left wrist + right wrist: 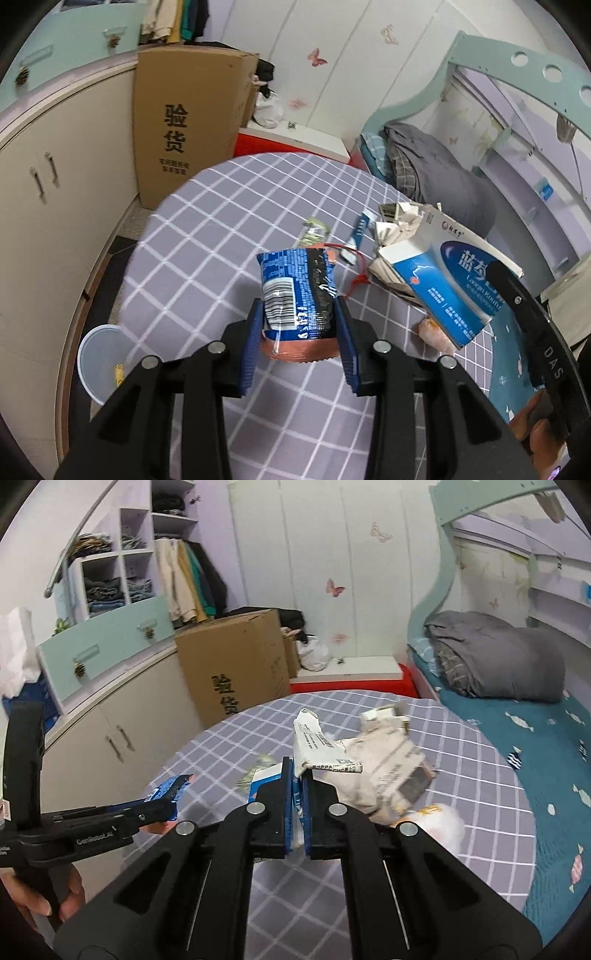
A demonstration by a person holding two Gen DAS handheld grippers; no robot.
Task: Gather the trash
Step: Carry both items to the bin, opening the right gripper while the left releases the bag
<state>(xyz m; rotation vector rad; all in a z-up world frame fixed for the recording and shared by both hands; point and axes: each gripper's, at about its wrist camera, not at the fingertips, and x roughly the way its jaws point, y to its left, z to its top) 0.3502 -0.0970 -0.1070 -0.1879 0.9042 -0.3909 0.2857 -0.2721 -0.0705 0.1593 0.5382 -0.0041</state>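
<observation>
A: Blue ribbed pads (255,347) on the left gripper (300,314) are pinching a snack wrapper (295,291), blue with a barcode and an orange crimped end. It stands up between the two pads, lifted off the table.

B: And the other one?

A: The right gripper (297,775) has its fingers pressed nearly together on the edge of a blue-and-white medicine box (448,291). From the right wrist view only a thin blue-and-white strip shows between the pads, with a torn white flap (317,746) sticking up past the tips.

B: What lies beyond them?

A: A round table with a grey checked cloth (207,258). On it, just past the wrapper, are a small green-and-white packet (314,232), a blue-and-white tube (356,236) and a red string (360,273). To the right sits a heap of crumpled paper and torn cartons (391,760), with something pale orange (436,332) beside it.

B: Anything off the table?

A: A translucent bin (99,362) stands on the floor at the left, below the table edge, with a scrap of yellow inside. Further back are a tall cardboard box (188,125), cream cabinets (44,206) and a bed with a grey quilt (498,653). A hand (40,897) grips the left gripper's handle.
</observation>
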